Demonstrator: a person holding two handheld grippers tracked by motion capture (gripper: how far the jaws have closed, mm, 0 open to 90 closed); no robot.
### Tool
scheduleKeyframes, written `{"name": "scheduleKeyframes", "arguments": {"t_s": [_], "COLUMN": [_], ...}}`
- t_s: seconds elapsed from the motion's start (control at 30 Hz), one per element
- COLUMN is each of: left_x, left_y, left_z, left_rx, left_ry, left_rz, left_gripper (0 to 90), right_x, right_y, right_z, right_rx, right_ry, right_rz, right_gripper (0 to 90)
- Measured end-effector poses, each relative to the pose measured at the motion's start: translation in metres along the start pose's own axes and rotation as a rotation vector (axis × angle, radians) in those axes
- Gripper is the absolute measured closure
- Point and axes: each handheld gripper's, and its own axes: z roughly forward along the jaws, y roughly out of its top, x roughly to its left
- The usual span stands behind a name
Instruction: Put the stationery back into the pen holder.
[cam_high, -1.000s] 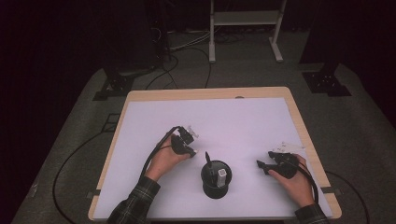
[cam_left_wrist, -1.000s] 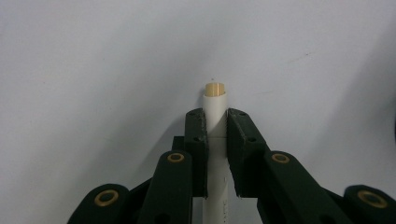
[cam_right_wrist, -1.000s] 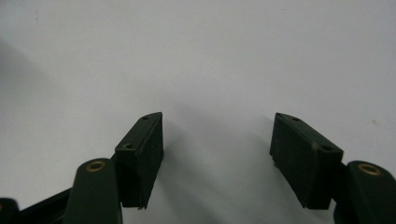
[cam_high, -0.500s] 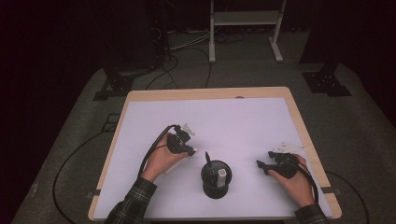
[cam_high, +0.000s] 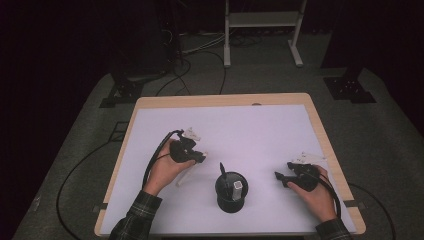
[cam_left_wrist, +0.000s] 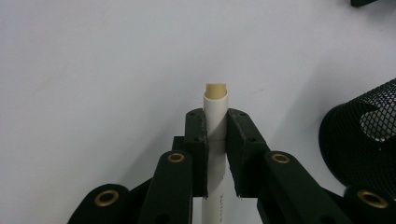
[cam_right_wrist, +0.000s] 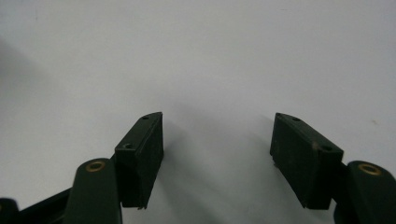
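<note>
Change over the interval: the left gripper (cam_high: 192, 152), its jaws clamped on a white pen (cam_left_wrist: 215, 140), has lifted off the table (cam_high: 260, 125) and drawn slightly away from the black mesh pen holder (cam_high: 231, 192). The pen now hangs slanted beneath the hand, its lower end above the tabletop.

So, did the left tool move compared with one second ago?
Yes. The left tool moved slightly toward the table's far edge, away from the black mesh cup.

The right gripper (cam_right_wrist: 217, 140) is seen with its two black jaws held well apart, nothing gripped between them, over the pale table surface (cam_right_wrist: 210, 51).
</note>
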Motion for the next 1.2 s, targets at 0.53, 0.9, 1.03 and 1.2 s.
{"name": "scheduleKeyframes", "arguments": {"t_s": [0.53, 0.9, 1.03, 1.2], "left_x": [-0.007, -0.013, -0.016, -0.025], "left_y": [0.007, 0.011, 0.013, 0.016], "left_z": [-0.042, -0.066, -0.072, -0.088], "left_rx": [-0.169, -0.289, -0.315, -0.363], "left_ry": [-0.016, -0.055, -0.06, -0.051], "left_rz": [0.008, 0.007, 0.007, 0.027], "left_gripper": [78.5, 78.5, 78.5, 78.5], "right_x": [0.0, 0.0, 0.0, 0.0], "right_y": [0.0, 0.0, 0.0, 0.0], "right_z": [0.0, 0.0, 0.0, 0.0], "right_rx": [0.0, 0.0, 0.0, 0.0], "right_ry": [0.0, 0.0, 0.0, 0.0], "right_rz": [0.001, 0.001, 0.001, 0.001], "right_gripper": [33.5, 33.5, 33.5, 33.5]}}
